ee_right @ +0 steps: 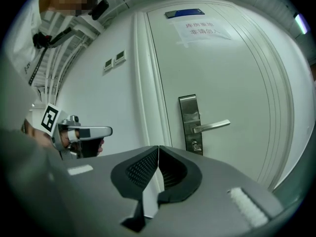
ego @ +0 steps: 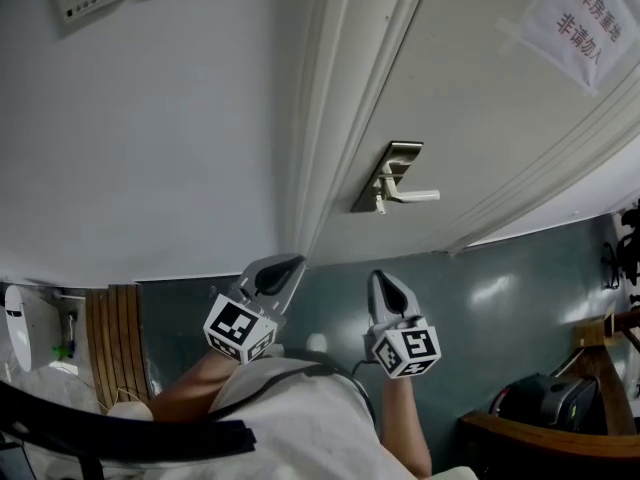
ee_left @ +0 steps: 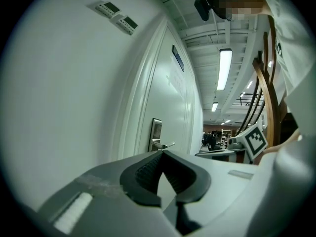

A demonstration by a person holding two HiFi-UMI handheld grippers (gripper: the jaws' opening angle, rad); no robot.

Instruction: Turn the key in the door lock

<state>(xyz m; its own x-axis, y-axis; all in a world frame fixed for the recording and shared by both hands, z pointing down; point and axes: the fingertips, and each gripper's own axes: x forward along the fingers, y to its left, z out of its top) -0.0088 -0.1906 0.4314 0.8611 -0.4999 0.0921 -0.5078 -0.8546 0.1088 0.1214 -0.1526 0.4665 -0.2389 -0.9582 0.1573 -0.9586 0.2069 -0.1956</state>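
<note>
**Jaw state.** The right gripper (ee_right: 158,149) has its jaws closed tip to tip, with nothing between them. The left gripper (ee_left: 163,154) is likewise closed and empty. Both grippers are held in the air, well apart from the door.

**Location of the task item.** The small metal key (ee_right: 196,146) sits in the cylinder at the lower end of the tall brushed-steel lock plate (ee_right: 189,111), just below the silver lever handle (ee_right: 212,126). The plate is mounted on the pale panelled door (ee_right: 247,83). The right gripper faces the plate almost squarely. The left gripper sees it edge-on, from nearer the white wall (ee_left: 64,98).

**Step in hand.** Approach; no contact with the key has been made.

**Next move.** This will probably be done by the right gripper (it has the better line). It must open its jaws, advance to the key, close on the key's flat head, then roll to turn it.

**Count.**
- One door, one lock plate, one lever, one key.
- Two grippers.
- Two wall control panels (ee_right: 114,60).
- One paper notice (ee_right: 202,29).
</note>
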